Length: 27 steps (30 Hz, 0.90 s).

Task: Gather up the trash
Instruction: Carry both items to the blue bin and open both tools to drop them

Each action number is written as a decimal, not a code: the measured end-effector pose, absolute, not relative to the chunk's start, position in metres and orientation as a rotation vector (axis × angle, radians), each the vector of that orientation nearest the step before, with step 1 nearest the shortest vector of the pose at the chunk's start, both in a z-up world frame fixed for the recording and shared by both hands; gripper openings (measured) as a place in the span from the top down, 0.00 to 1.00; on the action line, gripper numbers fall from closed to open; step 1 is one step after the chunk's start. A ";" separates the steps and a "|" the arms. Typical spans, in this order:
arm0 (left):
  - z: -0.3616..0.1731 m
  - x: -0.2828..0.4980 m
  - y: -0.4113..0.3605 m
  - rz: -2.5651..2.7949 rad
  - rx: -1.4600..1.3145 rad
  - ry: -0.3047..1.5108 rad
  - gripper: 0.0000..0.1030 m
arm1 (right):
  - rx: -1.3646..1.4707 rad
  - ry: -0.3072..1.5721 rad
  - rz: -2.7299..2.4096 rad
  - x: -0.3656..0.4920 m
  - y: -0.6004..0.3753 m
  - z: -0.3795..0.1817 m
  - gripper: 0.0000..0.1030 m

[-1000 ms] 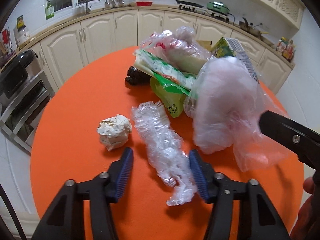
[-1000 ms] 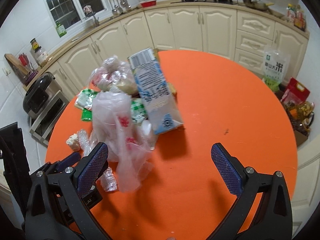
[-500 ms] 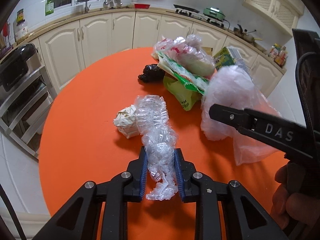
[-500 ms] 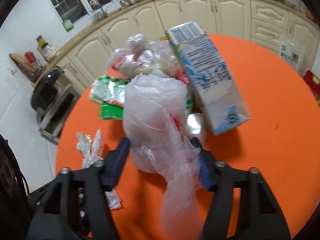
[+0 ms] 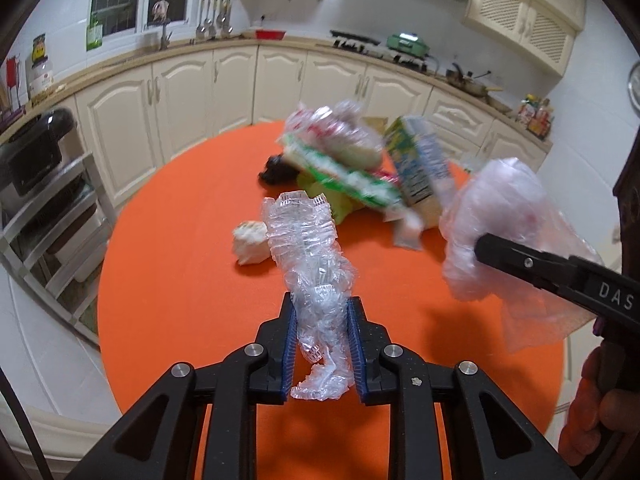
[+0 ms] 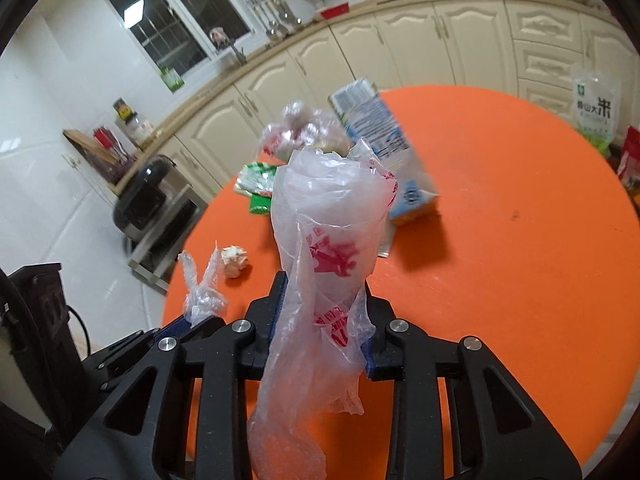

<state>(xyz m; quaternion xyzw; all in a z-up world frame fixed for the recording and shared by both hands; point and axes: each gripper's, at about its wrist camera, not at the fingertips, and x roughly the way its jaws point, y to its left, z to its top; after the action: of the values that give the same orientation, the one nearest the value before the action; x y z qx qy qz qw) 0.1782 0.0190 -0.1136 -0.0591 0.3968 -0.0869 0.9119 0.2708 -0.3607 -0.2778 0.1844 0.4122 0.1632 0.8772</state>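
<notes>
Two pieces held, both above orange table (image 5: 192, 280). Left gripper (image 5: 322, 344) jaws narrow, clamp crinkled clear wrapper (image 5: 312, 264). Right gripper (image 6: 325, 320) jaws closing on thin printed plastic bag (image 6: 328, 232). Advice: keep squeeze firm, lift slowly, long tails can snag carton (image 6: 380, 136) pile.

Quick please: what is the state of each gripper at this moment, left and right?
Left gripper: shut on the crumpled clear plastic wrap.
Right gripper: jaws closing, already pressing on the thin plastic bag with red print.
</notes>
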 end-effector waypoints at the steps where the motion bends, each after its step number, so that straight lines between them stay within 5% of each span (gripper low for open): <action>1: -0.107 0.173 0.014 -0.185 -0.113 0.805 0.81 | 0.390 0.848 0.338 0.266 -0.366 -0.274 0.73; 13: -0.049 0.125 -0.099 -0.354 0.032 0.681 0.81 | 0.486 0.672 0.228 0.198 -0.467 -0.231 0.73; 27: -0.068 0.158 -0.274 -0.612 0.164 0.713 0.81 | 0.567 0.639 -0.154 0.150 -0.647 -0.250 0.73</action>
<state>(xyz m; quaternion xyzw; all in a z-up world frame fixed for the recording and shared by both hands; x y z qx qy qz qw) 0.1576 -0.2738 -0.0685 0.0790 0.3434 -0.2943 0.8884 0.1499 -0.6475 -0.2496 0.2749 0.3094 -0.0747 0.9073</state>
